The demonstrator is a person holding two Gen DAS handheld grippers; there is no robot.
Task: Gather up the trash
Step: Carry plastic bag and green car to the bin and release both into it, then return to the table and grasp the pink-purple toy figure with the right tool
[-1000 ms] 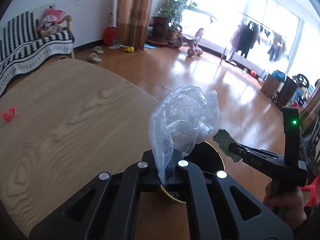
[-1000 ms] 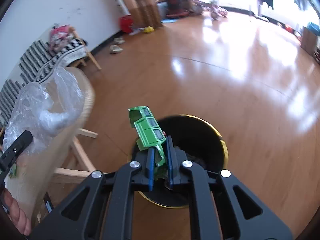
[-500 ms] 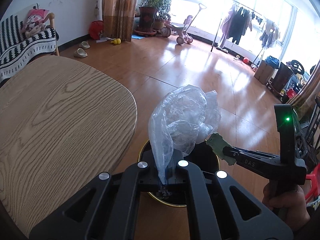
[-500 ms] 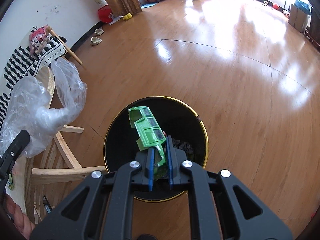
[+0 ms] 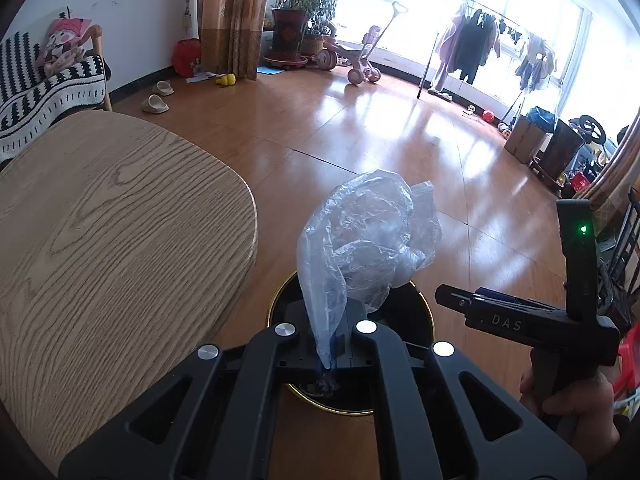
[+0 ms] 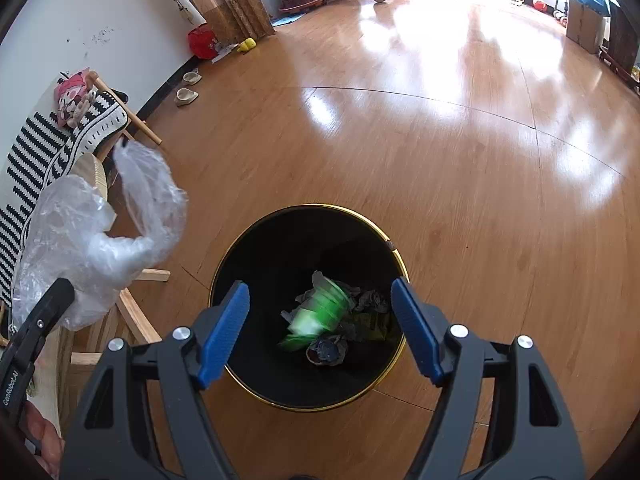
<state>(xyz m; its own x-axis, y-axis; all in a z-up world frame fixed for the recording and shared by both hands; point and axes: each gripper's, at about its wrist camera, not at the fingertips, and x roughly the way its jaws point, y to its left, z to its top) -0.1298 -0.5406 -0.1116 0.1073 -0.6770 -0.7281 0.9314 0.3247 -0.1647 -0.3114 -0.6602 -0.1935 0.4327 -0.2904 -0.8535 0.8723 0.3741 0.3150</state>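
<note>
A black trash bin with a gold rim [image 6: 394, 254] stands on the floor under both grippers. My right gripper [image 6: 320, 326] hangs over it, its jaws opening, with nothing between the blue pads [image 6: 224, 332]. A green wrapper [image 6: 320, 312] shows blurred inside the bin, falling onto crumpled paper [image 6: 368, 304]. My left gripper [image 5: 326, 344] is shut on the lower end of a clear plastic bag [image 5: 368, 240], which stands up above the fingers over the bin [image 5: 420, 320]. The bag [image 6: 88, 240] also appears at the left of the right wrist view.
A wooden table [image 5: 100, 240] sits just left of the bin, its edge close to the rim. Its wooden legs [image 6: 132, 308] stand beside the bin. A striped sofa [image 5: 48, 88] lies behind. Open wooden floor [image 6: 440, 140] stretches beyond, with toys and a clothes rack [image 5: 480, 40] far off.
The right gripper's jaws have spread and the green wrapper has dropped from them into the bin. Both grippers have sunk closer to the bin. The left still holds the bag.
</note>
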